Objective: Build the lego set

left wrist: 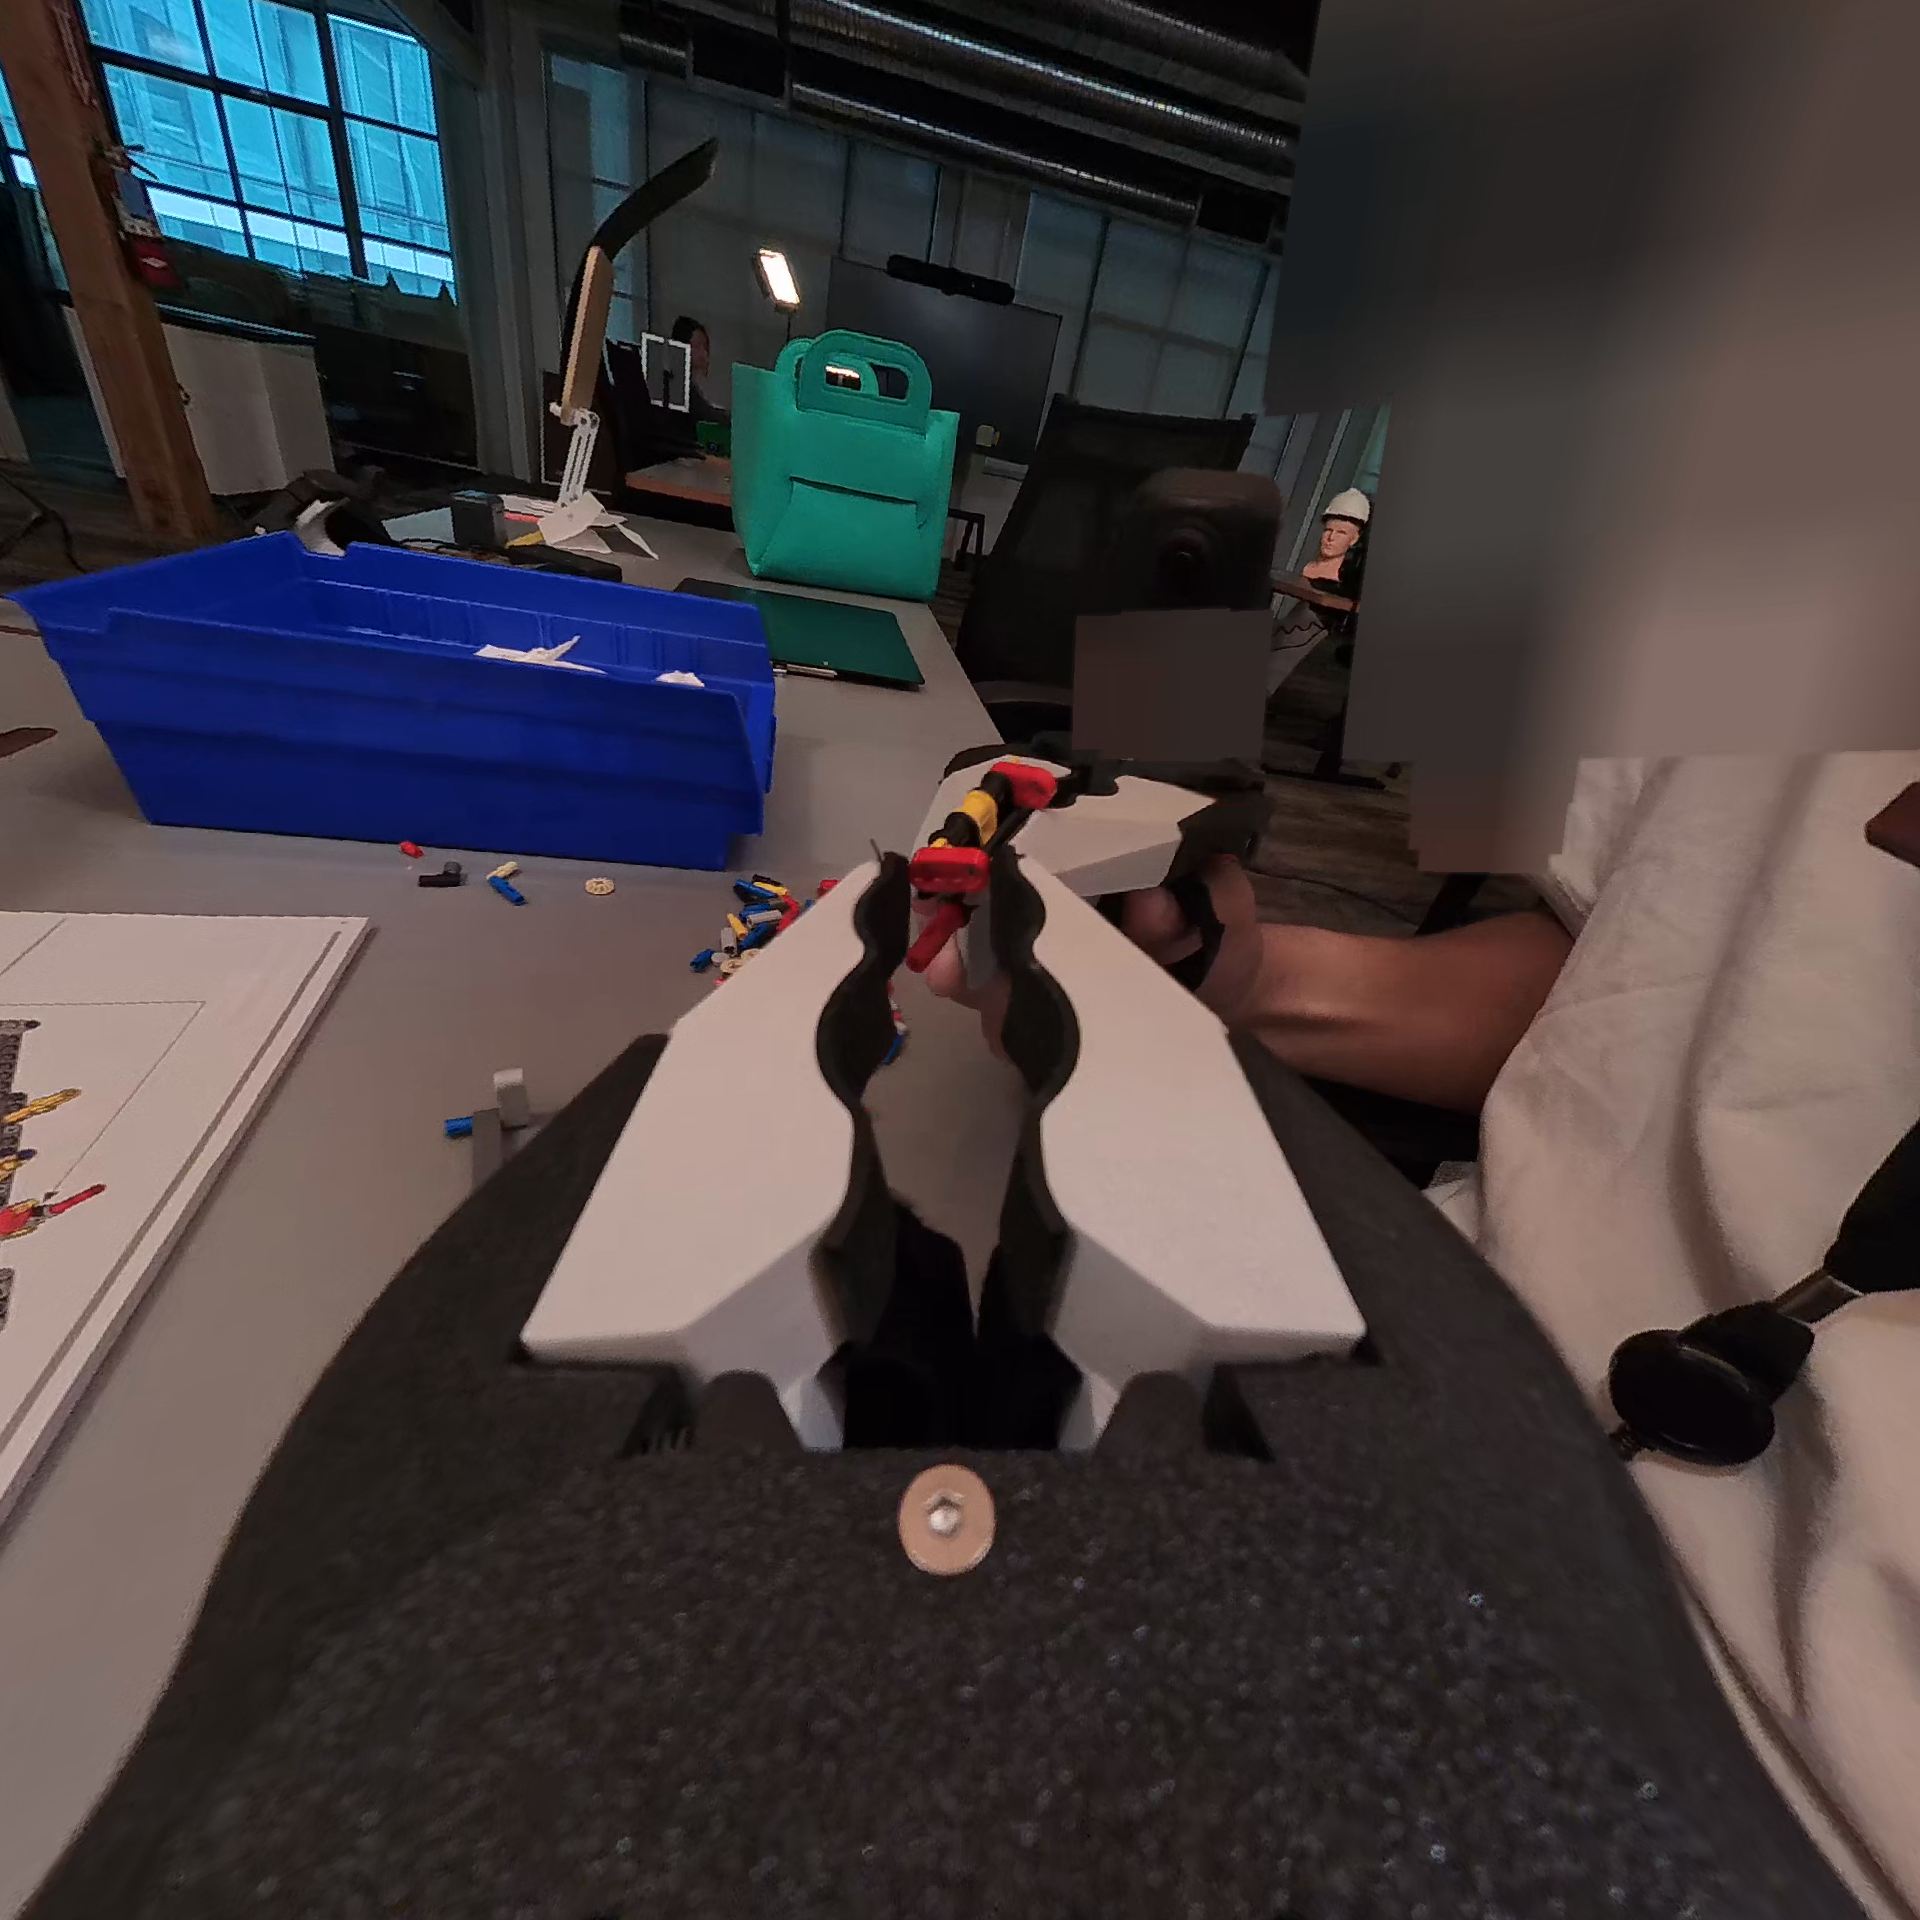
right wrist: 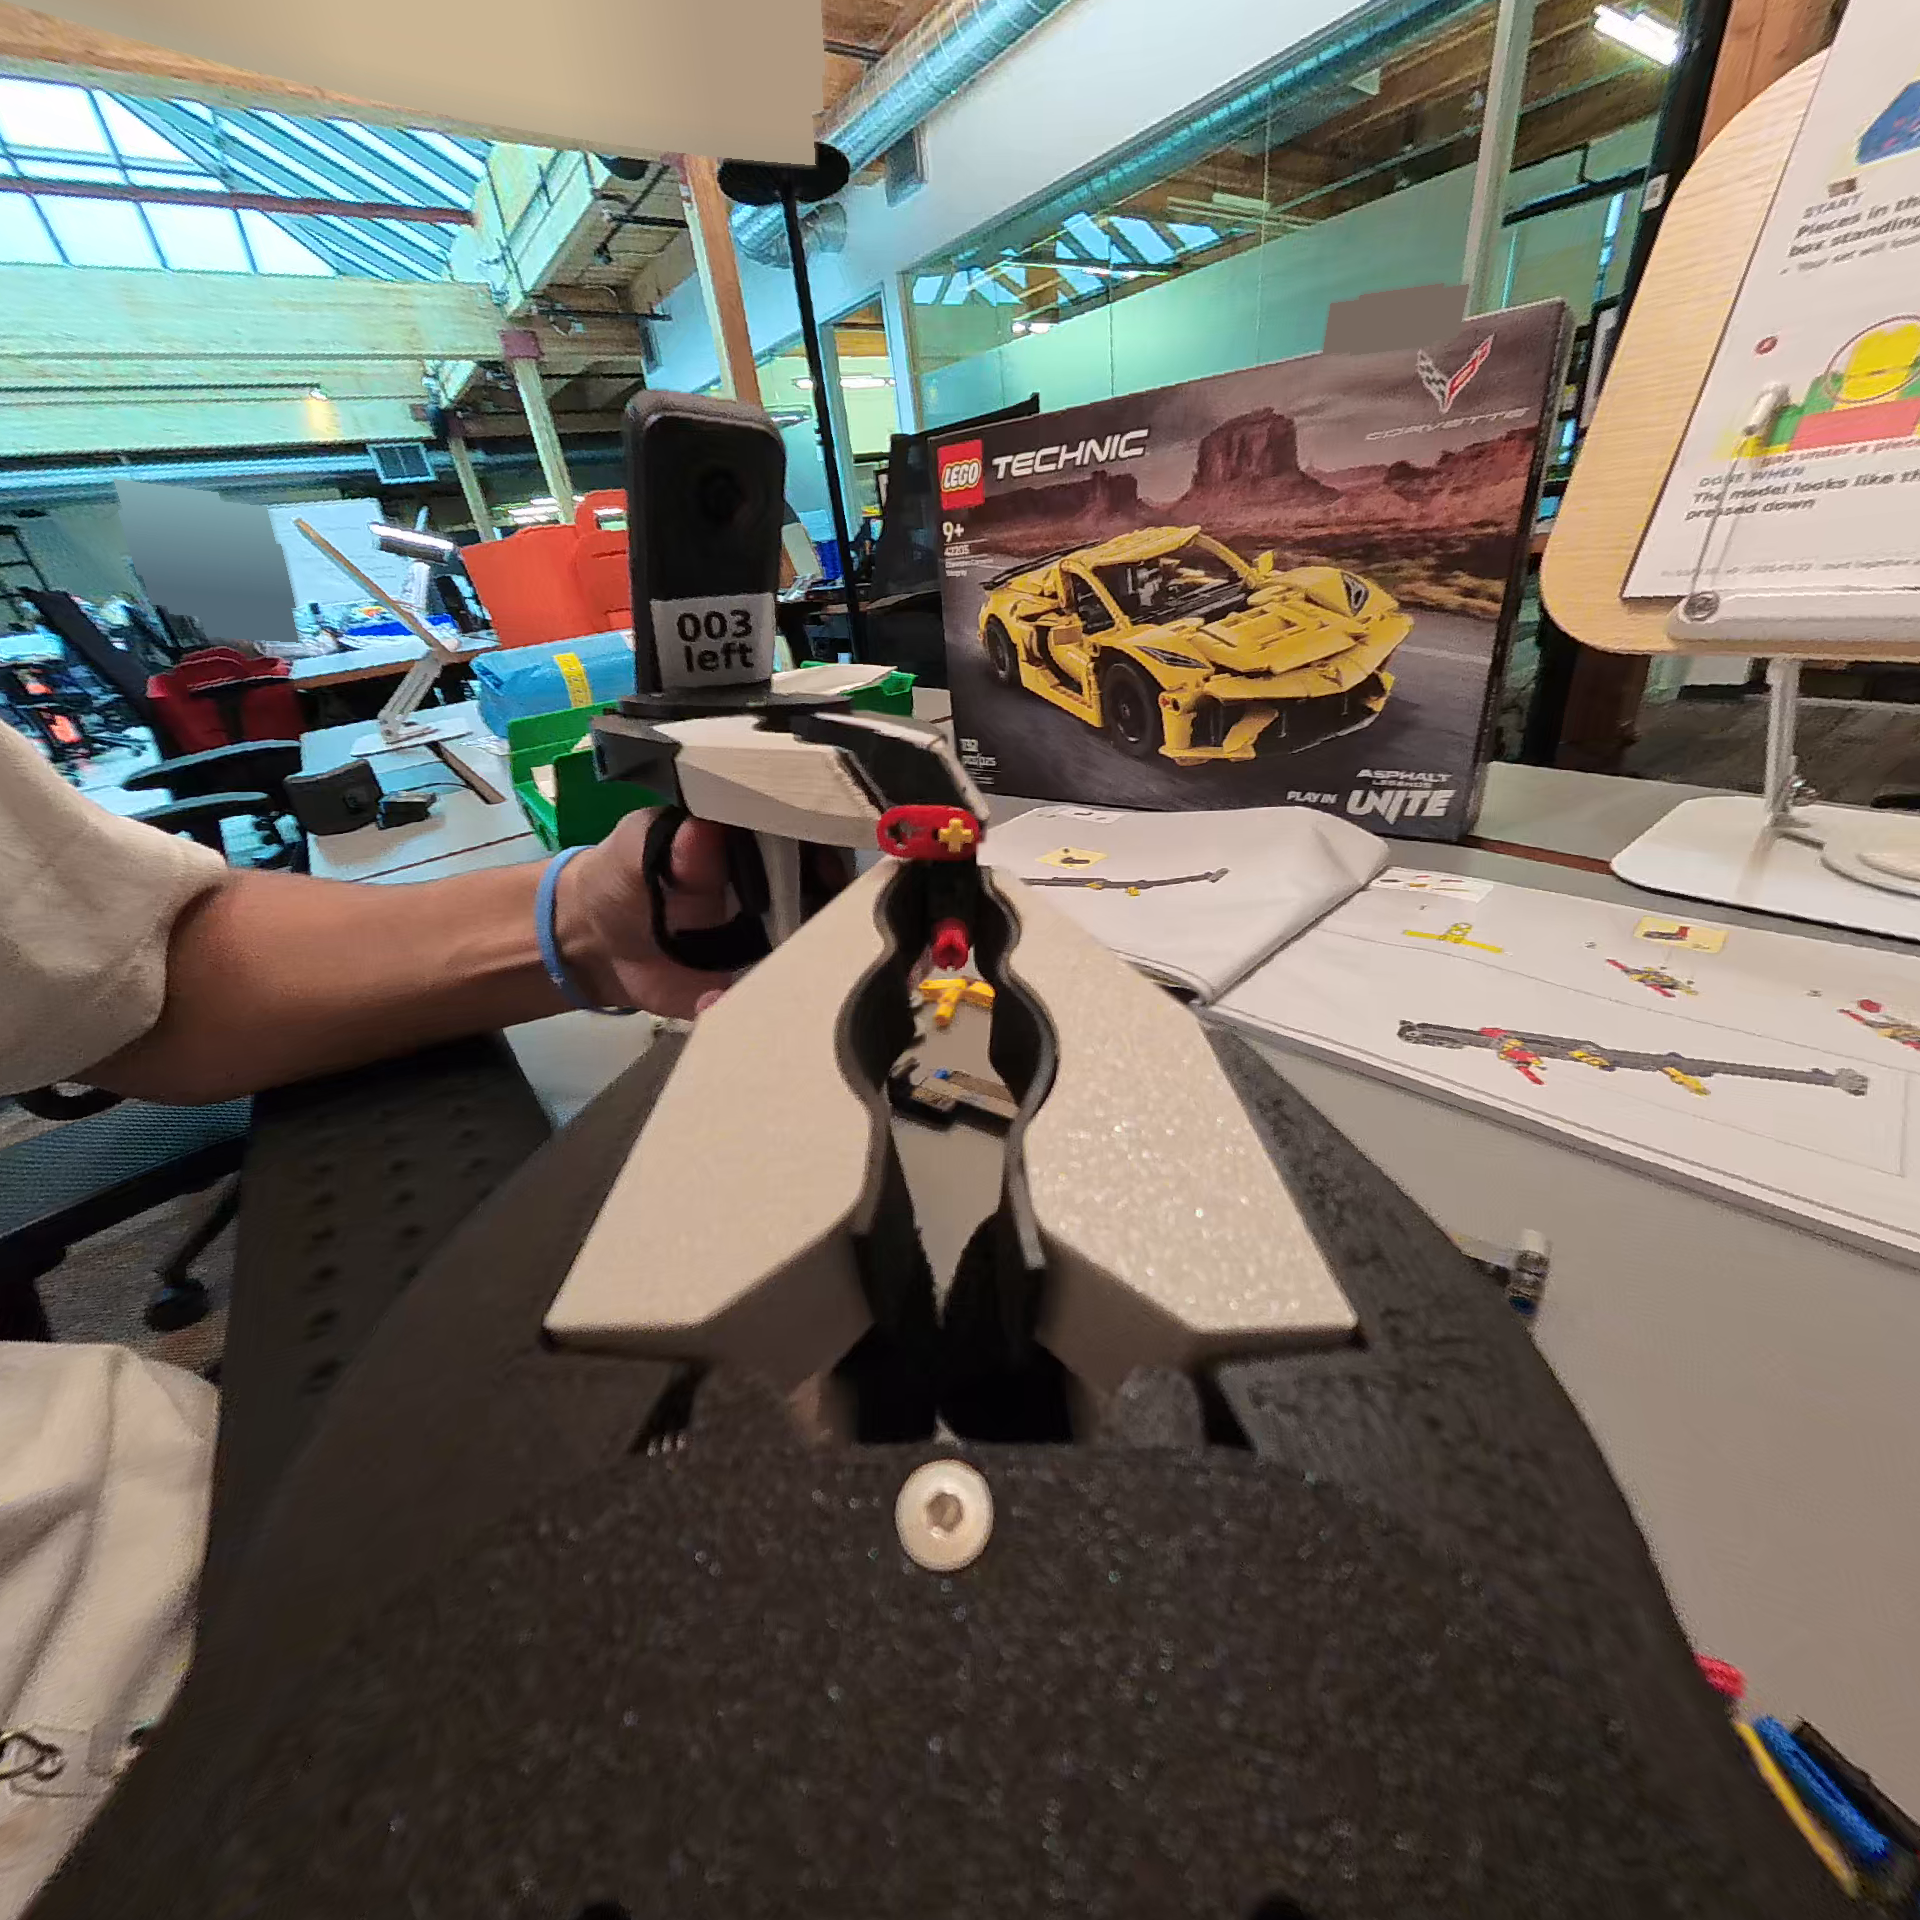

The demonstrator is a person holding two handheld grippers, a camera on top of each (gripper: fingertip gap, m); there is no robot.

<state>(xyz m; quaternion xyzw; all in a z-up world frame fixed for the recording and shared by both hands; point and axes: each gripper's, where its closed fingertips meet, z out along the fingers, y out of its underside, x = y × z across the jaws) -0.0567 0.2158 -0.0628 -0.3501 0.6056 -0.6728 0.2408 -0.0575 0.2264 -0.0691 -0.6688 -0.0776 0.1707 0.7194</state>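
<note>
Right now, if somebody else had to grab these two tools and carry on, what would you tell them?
Left hand-held gripper: shut on the red and yellow lego piece.
Right hand-held gripper: tips shut at the same small assembly.
Both meet in mid-air above the grey table.
Loose parts lie by the blue bin; the open instruction booklet and set box sit ahead.
Done: only this small sub-assembly. Left: nearly the whole build.
</note>
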